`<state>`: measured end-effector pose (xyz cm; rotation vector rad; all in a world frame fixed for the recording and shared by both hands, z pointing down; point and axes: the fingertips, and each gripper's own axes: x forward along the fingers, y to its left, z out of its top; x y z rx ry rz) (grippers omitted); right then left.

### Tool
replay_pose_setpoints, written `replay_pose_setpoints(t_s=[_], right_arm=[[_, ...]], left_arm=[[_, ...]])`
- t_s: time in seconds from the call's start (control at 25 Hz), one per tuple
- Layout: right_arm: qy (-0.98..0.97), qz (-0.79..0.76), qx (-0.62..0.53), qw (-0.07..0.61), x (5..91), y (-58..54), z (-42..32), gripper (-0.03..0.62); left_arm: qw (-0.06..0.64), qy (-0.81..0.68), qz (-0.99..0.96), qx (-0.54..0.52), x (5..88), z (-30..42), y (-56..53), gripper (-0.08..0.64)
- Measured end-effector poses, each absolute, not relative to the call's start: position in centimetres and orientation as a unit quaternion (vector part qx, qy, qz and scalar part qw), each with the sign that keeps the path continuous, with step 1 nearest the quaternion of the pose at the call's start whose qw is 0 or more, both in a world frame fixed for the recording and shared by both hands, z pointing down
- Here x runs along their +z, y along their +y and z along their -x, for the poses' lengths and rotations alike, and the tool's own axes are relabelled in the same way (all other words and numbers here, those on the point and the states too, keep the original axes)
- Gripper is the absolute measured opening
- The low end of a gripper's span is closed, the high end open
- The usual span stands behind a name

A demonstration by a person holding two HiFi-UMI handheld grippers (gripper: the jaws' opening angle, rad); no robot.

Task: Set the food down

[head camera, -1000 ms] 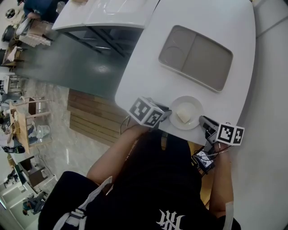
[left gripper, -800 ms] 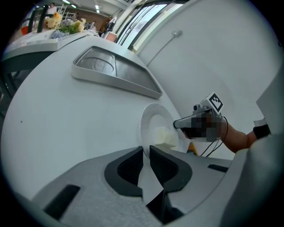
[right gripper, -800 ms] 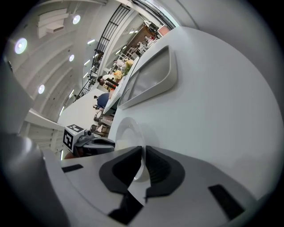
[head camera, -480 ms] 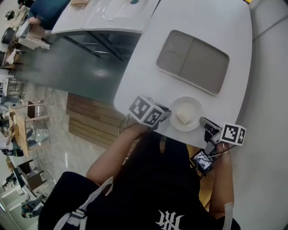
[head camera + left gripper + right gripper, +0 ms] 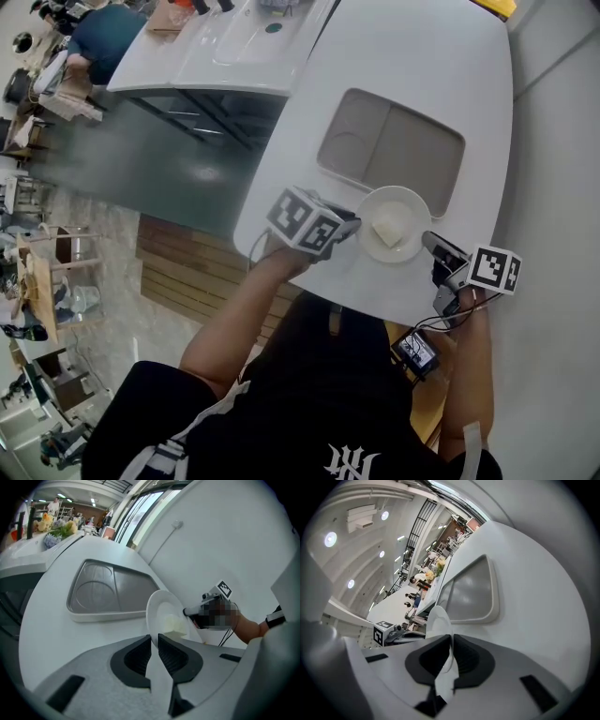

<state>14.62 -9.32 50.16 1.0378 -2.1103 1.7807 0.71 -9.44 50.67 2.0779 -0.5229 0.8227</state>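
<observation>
A round white plate (image 5: 393, 223) carries a pale wedge of food (image 5: 386, 230). It hangs over the near edge of the grey tray (image 5: 391, 148) on the white table (image 5: 441, 66). My left gripper (image 5: 355, 224) is shut on the plate's left rim. My right gripper (image 5: 428, 239) is shut on its right rim. In the left gripper view the plate (image 5: 165, 616) stands edge-on between the jaws, with the food (image 5: 175, 625) on it and the tray (image 5: 110, 591) beyond. The right gripper view shows the plate's rim (image 5: 438, 621) pinched between its jaws, with the tray (image 5: 471, 592) behind.
The tray has a round hollow (image 5: 345, 142) at its left and a larger flat section beside it. Another white table (image 5: 225, 42) stands at the upper left. A white wall (image 5: 553, 187) runs close along the table's right side. Wooden slats (image 5: 187, 258) lie below the table's left edge.
Both grippers have lifted the plate with the food and carried it away from the table's near edge toward the tray. It now overlaps the tray's near rim.
</observation>
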Motion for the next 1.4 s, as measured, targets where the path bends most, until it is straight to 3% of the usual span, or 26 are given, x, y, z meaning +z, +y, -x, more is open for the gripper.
replay_pose_setpoints(t_s=[0.76, 1.4], right_arm=[[-0.715, -0.382, 0.578, 0.097, 51.8, -22.1, -16.6, 0.023], [-0.715, -0.405, 0.542, 0.176, 54.4, -24.2, -16.8, 0.023]], left_arm=[[0.364, -0.218, -0.836, 0.346, 51.1, -3.0, -23.2, 0.044], [0.330, -0.221, -0.821, 0.411, 54.0, -3.4, -25.2, 0.046]])
